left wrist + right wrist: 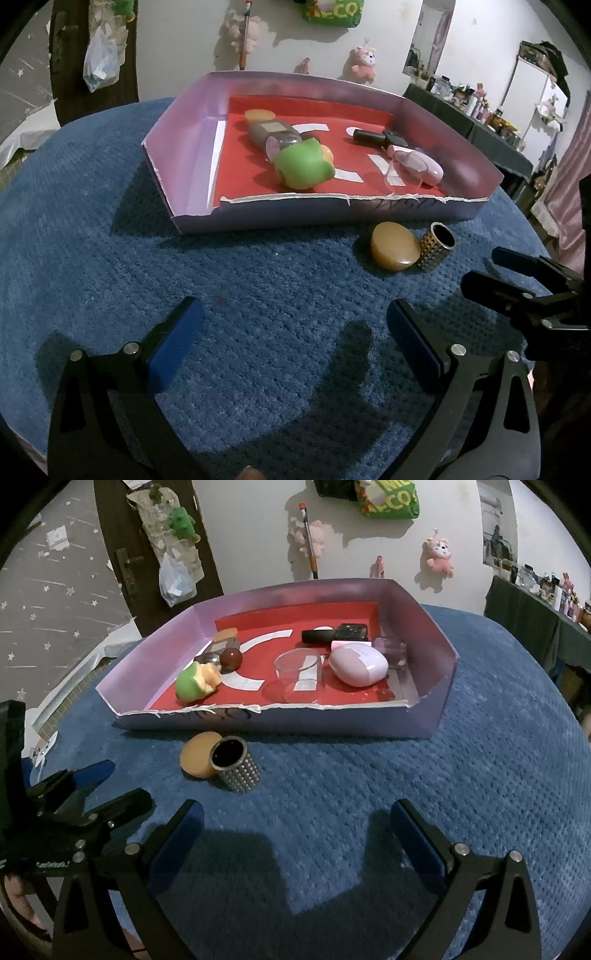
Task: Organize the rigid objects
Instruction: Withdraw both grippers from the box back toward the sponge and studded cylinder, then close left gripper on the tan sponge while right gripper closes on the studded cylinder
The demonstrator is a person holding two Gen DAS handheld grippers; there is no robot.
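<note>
both the left gripper [295, 325] and right gripper [295, 823] are hovering with fingers spread apart, holding nothing, over the blue cloth [369, 794]; the orange disc [199, 758] and studded metal cup [236, 770] are sitting touching, just outside the lilac tray [258, 723]

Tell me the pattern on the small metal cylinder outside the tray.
Rows of small raised studs cover the small metal cylinder; right wrist view.
</note>
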